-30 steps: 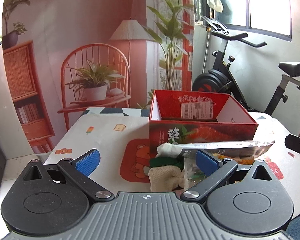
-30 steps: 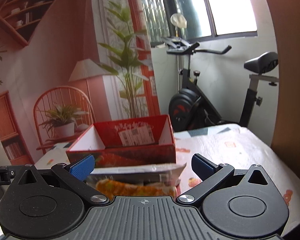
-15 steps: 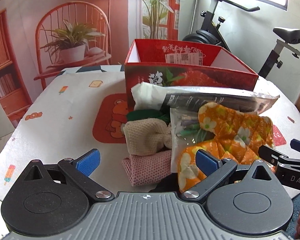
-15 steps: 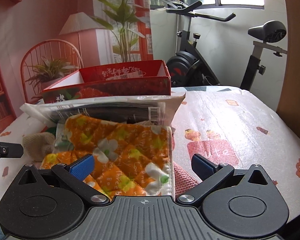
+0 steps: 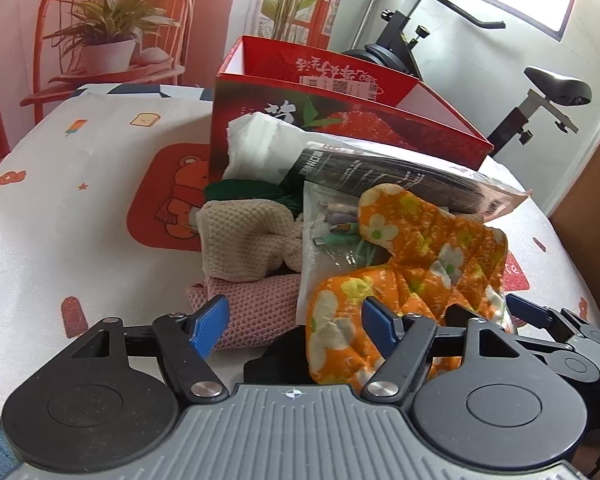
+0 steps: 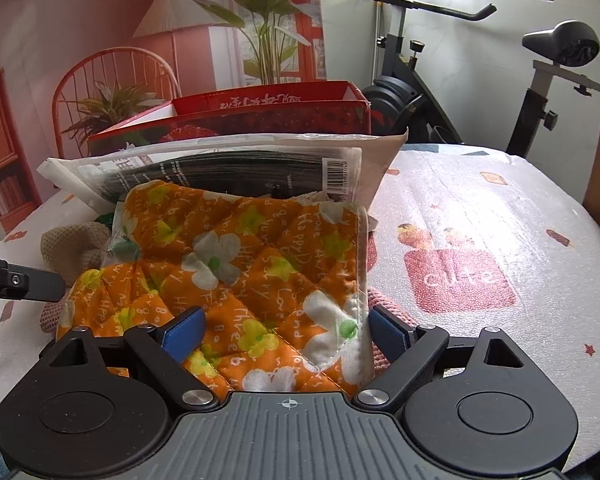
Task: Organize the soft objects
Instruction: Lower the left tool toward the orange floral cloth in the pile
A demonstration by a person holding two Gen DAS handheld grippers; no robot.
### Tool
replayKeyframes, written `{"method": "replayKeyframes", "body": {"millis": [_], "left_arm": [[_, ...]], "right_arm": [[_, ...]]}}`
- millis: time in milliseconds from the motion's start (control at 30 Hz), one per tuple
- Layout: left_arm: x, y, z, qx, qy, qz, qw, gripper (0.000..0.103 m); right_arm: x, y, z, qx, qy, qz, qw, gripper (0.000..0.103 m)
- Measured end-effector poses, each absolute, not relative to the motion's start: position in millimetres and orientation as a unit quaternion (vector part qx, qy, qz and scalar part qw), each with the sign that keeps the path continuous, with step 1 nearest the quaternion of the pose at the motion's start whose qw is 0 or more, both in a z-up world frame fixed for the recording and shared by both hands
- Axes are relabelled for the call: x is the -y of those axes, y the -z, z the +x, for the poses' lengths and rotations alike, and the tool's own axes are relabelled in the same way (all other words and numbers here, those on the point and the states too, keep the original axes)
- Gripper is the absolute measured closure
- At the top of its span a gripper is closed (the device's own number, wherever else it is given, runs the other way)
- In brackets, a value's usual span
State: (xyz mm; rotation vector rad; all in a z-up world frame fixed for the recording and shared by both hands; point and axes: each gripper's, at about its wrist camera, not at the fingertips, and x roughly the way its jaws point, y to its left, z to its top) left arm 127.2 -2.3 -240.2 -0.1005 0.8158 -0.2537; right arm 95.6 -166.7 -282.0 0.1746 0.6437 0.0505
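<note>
both grippers are low over a heap of soft goods on the table (image 5: 60,216), which carries a white cover printed with cartoon patches.

the left gripper (image 5: 294,326) has its jaws closing. between its blue pads lie the near edge of the pink knitted cloth (image 5: 256,304) and the left part of the orange floral mitt (image 5: 416,264), with a dark item under them that cannot be identified. the pads do not appear to press on anything yet; nothing is held.

the right gripper (image 6: 286,334) also has its jaws closing, still set wide. the orange floral mitt (image 6: 252,276) lies between its pads, the white-bound cuff edge just beside the right-hand pad; whether that pad touches the edge cannot be told. the mitt rests on the heap, not lifted.

the heap: a beige knitted cloth (image 5: 244,240) sits on the pink one, a green item (image 5: 244,190) behind it, a clear packet of small parts (image 5: 332,240) beside it and partly under the mitt, and a long plastic bag with dark contents (image 5: 396,172) across the back. white crumpled plastic (image 5: 260,144) leans against the red open box (image 5: 340,120), which stands just behind the heap.

an exercise bike (image 6: 480,80) stands beyond the table.
</note>
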Motion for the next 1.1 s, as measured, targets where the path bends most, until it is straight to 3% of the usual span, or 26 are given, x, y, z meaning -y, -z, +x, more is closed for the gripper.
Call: {"method": "replayKeyframes", "body": {"millis": [300, 800, 933, 1100], "left_arm": [[18.3, 249.6, 131.0, -0.422, 0.154, -0.040, 0.892, 0.050], [15.7, 266.8, 135.7, -0.466, 0.166, -0.063, 0.867, 0.051], [14.2, 267.3, 136.8, -0.462, 0.155, -0.053, 0.872, 0.071], [17.9, 269.9, 137.3, -0.459, 0.150, -0.025, 0.875, 0.074]], "right_arm": [[168.5, 282.0, 96.5, -0.318, -0.047, 0.095, 0.942, 0.019], [168.8, 283.5, 97.3, -0.329, -0.057, 0.110, 0.936, 0.019], [166.4, 282.5, 97.4, -0.331, -0.066, 0.109, 0.935, 0.019], [167.1, 283.2, 97.6, -0.332, -0.065, 0.116, 0.934, 0.020]]}}
